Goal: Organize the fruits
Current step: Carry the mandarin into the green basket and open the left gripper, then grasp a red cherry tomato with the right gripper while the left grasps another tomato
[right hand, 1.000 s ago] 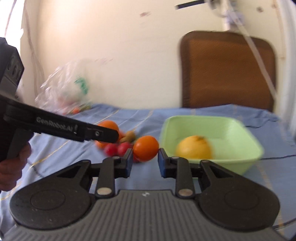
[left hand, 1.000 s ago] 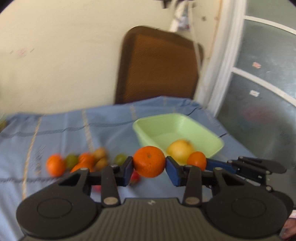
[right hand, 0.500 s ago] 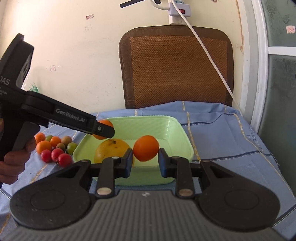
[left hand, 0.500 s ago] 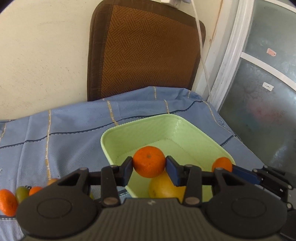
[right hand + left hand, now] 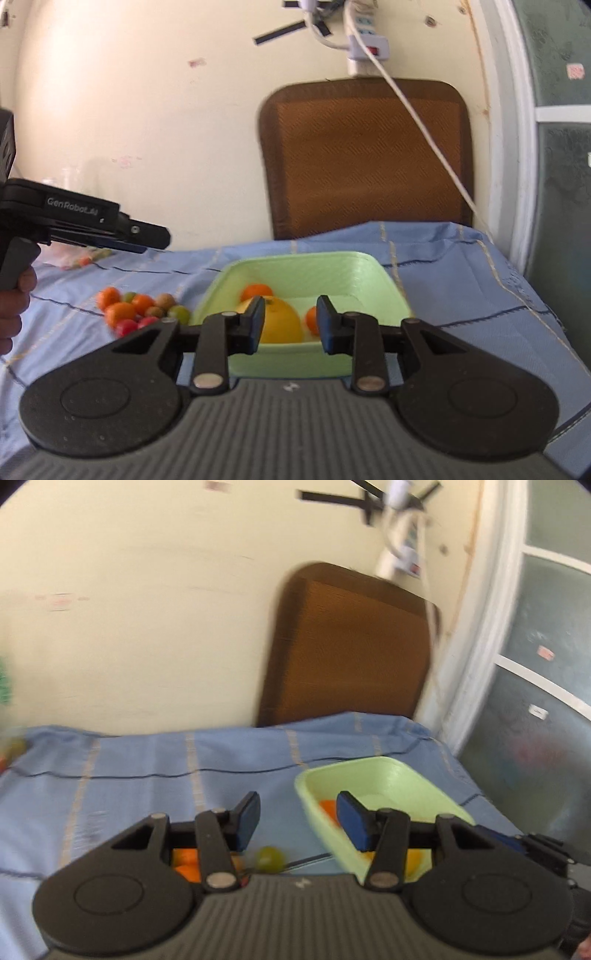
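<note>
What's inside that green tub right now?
The green tub holds a big yellow fruit and two oranges, one behind it and one to its right. The gripper's fingers hide the near corners.

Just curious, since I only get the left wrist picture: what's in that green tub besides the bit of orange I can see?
Observer: The right wrist view shows a big yellow fruit lying in the tub.
Visitor: Only one orange with it?
Observer: Two oranges, one behind the yellow fruit and one to its right.
Visitor: And what fruit is outside it?
Observer: A pile of small orange, red and green fruit lies on the cloth, left of the tub.
</note>
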The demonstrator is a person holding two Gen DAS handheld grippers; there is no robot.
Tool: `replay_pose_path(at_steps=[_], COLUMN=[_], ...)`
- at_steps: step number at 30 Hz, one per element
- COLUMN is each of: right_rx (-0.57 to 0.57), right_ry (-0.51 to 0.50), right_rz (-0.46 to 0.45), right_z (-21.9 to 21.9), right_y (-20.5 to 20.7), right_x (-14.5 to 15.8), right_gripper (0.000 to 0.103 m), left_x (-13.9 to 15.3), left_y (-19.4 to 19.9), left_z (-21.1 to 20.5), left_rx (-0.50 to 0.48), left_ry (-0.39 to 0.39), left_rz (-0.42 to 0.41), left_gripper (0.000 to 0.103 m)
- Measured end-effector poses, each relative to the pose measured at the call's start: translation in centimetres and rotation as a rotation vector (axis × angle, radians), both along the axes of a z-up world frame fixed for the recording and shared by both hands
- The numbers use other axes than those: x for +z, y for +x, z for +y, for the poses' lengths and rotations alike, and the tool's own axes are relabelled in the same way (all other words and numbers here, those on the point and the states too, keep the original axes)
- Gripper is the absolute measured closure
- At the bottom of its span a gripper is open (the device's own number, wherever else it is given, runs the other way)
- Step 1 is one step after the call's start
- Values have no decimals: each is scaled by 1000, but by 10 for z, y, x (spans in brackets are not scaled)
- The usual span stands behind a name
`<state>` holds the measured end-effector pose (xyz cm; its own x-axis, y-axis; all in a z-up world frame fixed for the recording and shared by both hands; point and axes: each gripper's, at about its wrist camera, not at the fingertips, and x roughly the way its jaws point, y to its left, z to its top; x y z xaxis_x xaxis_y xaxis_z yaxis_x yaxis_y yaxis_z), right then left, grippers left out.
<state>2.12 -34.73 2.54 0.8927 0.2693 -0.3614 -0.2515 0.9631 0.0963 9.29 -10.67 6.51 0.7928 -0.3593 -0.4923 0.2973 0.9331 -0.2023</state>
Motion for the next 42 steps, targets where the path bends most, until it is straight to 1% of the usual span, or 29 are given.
replay_pose_path(at_steps=[3, 5, 7, 8, 11, 13, 18, 19, 20, 24, 29, 30, 31, 32, 34, 36, 37, 38, 39, 42], right_rx=[91, 143, 177, 192, 206, 210, 211, 216, 218, 197, 193, 195, 199, 196, 180, 179, 179, 177, 175, 171], right_ry=[-9, -24, -61, -89, -181, -231, -301, -316, -332, -449, -549, -560, -565, -564, -560, -534, -520, -507, -493, -434], right_rz=[6, 27, 54, 68, 99, 109, 137, 139, 137, 94, 58, 54, 54, 57, 43, 30, 27, 25, 25, 46], right_z=[26, 45, 64, 75, 99, 109, 122, 124, 127, 142, 149, 149, 148, 147, 143, 135, 131, 127, 123, 111], right_y=[-3, 0, 4, 9, 21, 29, 45, 47, 47, 45, 49, 50, 51, 51, 47, 37, 32, 26, 20, 8], right_x=[2, -2, -9, -14, -27, -33, -42, -43, -45, -52, -55, -55, -55, -54, -52, -49, -47, -45, -44, -40], right_gripper=[70, 70, 70, 70, 71, 70, 70, 71, 70, 70, 70, 71, 72, 74, 74, 74, 74, 74, 74, 74], left_x=[-6, -14, -24, -29, -43, -51, -62, -63, -65, -72, -76, -77, -77, -78, -78, -80, -80, -81, -81, -82], left_y=[-15, -20, -23, -24, -30, -30, -26, -24, -23, -19, -12, -10, -9, -7, -4, -1, 0, -1, -1, -4], left_z=[36, 53, 63, 66, 71, 70, 59, 57, 55, 43, 33, 31, 30, 29, 27, 23, 22, 20, 19, 18], left_rx=[88, 125, 136, 133, 116, 98, 45, 39, 34, 24, 21, 22, 24, 25, 26, 28, 32, 34, 36, 37], left_ry=[4, 3, -7, -17, -46, -57, -64, -68, -70, -51, -35, -35, -35, -37, -38, -34, -31, -23, -11, -2], left_rz=[12, 33, 59, 75, 104, 120, 138, 143, 150, 168, 191, 193, 194, 197, 196, 198, 198, 189, 186, 180], left_gripper=[56, 56, 56, 59, 58, 58, 58, 58, 59, 59, 59, 59, 59, 59, 60, 65, 66, 70, 75, 76])
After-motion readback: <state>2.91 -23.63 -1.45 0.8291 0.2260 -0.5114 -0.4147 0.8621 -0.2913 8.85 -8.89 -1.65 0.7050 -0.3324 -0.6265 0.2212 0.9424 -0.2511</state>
